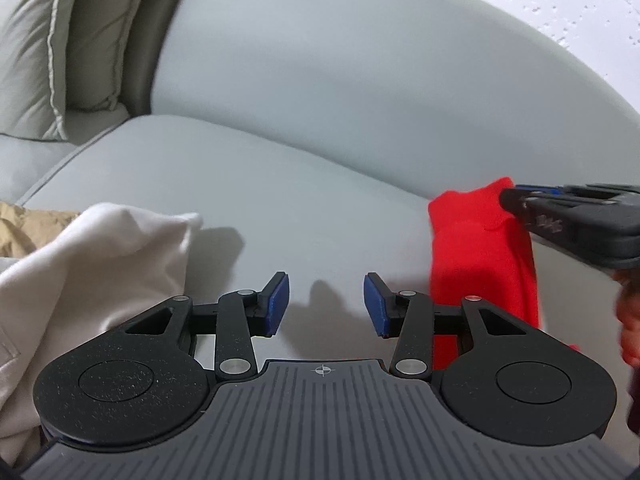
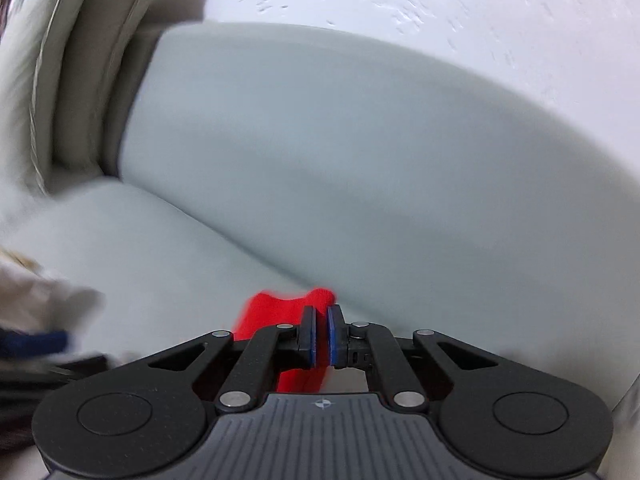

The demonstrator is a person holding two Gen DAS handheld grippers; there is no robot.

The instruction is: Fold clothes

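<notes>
Step in hand: judged from the scene, a red garment [image 2: 280,308] had been picked up off the sofa seat [image 1: 248,184] so it could be spread and folded; the fold itself was not yet begun.
Right gripper [image 2: 321,334]: its blue pads were closed on the top edge of the red cloth, a bunched fold poking out past the tips toward 12 o'clock in its own view.
Left gripper [image 1: 325,304]: jaws stood apart with nothing between them, only bare seat showing through the gap.
Red garment, place: in the left wrist view it hung at about 3 o'clock from the left gripper, just beside its right-hand finger, draping down from the other claw's pinch.
Other clothes: a cream garment [image 1: 92,264] lay heaped at 9 o'clock, with a tan cloth [image 1: 28,228] behind it near the seat's edge.
Cushions [image 1: 44,48]: propped at 10 to 11 o'clock against the sofa back, well apart from the work.
Doing it well: the free claw likely needed to swing toward 3 o'clock and take a second corner or hem, apart from the first pinch, so the cloth could be stretched flat.
Risk: the pinch held a bunched fold, perhaps several layers; pulling hard might have slipped it or kept the garment twisted.
Blur: the right wrist view was smeared, so the cloth's lower hang could not be read there.
</notes>
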